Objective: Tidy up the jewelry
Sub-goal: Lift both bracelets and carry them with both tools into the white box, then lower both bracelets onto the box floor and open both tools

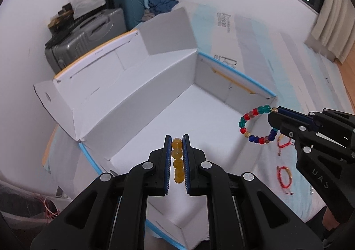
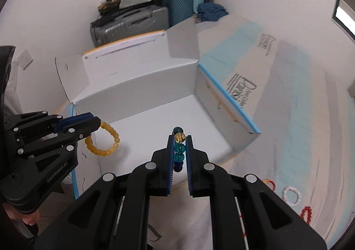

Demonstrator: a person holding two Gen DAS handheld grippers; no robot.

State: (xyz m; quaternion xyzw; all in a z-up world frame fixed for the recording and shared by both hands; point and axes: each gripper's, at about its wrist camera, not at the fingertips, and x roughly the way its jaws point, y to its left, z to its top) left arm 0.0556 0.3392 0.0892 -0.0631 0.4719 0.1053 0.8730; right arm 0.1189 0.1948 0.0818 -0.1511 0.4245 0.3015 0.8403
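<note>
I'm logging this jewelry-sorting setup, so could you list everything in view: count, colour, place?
Open white cardboard box: one, white with blue edging, on the bed.
Yellow bead bracelet: one, amber, held over the box.
Multicoloured glass bead bracelet: one, red, teal, blue, held at the box's right edge.
Red cord bracelets: two, on the sheet right of the box.
White bead bracelet: one, on the sheet.
Red bead bracelet: one, beside the white one.
Suitcases: two, grey and teal, against the wall.
Left claw: black, shut on yellow beads.
Right claw: black, shut on multicoloured beads.
</note>
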